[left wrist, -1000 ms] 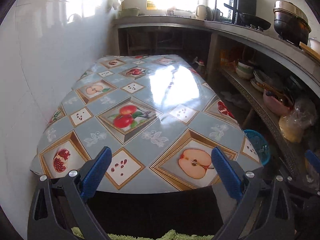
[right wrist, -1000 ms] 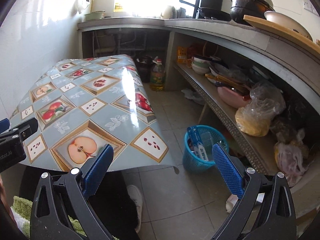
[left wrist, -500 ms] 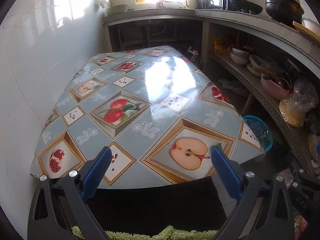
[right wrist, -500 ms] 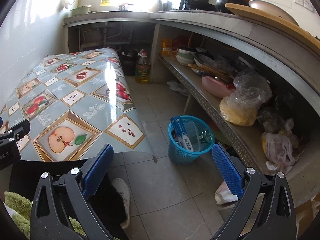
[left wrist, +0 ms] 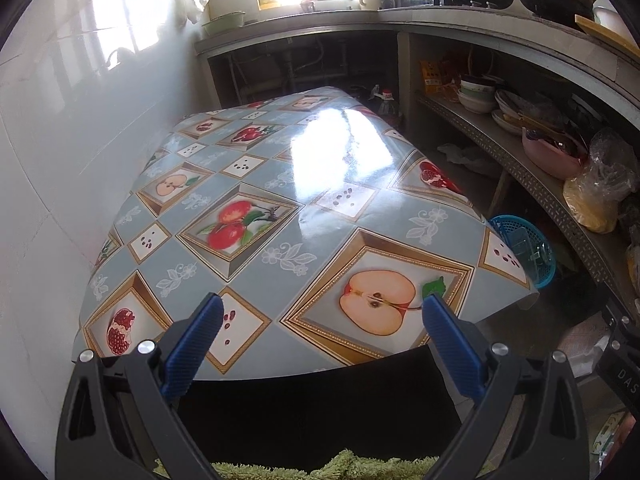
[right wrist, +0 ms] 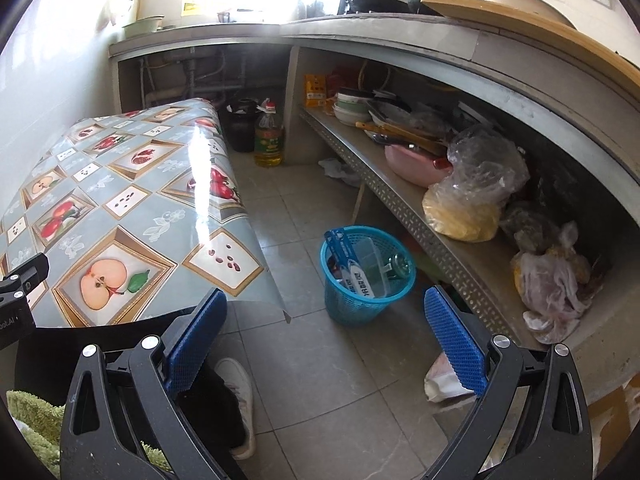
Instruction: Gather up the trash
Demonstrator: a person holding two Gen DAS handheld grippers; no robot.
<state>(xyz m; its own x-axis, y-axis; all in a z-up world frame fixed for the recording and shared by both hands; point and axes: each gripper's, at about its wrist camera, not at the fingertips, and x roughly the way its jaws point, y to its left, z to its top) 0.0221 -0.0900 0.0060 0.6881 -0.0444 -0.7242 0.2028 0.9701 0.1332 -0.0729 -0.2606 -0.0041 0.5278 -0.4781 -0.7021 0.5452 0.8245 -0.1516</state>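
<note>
Big table under a shiny blue-grey cloth with fruit pictures (left wrist: 256,184), filling the middle of the left wrist view, with no trash on top. Grey tiled floor (right wrist: 304,364) across the lower middle of the right wrist view. Long grey shelf (right wrist: 404,200) running along the right side, packed with bowls and plastic bags.

Round blue plastic mesh basket (right wrist: 360,300) on the floor in the middle of the right wrist view, beside the table corner, already holding a blue and white packet and a clear box. Crumpled white wrapper (right wrist: 440,380) low on the right, on the floor below the shelf edge: likely the next trash to pick. More crumpled white paper (right wrist: 340,170) farther up, by the shelf leg.

Left gripper (left wrist: 320,304) wide open, holding nothing, over the near table edge. Right gripper (right wrist: 325,294) wide open too, empty, above the floor.

To do it well: lower the right gripper onto the near wrapper, pinch the thick crumpled part, lift clear of the shelf, then drop into the basket.

"DAS" on the black part at lower right of the left wrist view. "oot.AI" at far left of the right wrist view. Packet writing too small to read.
</note>
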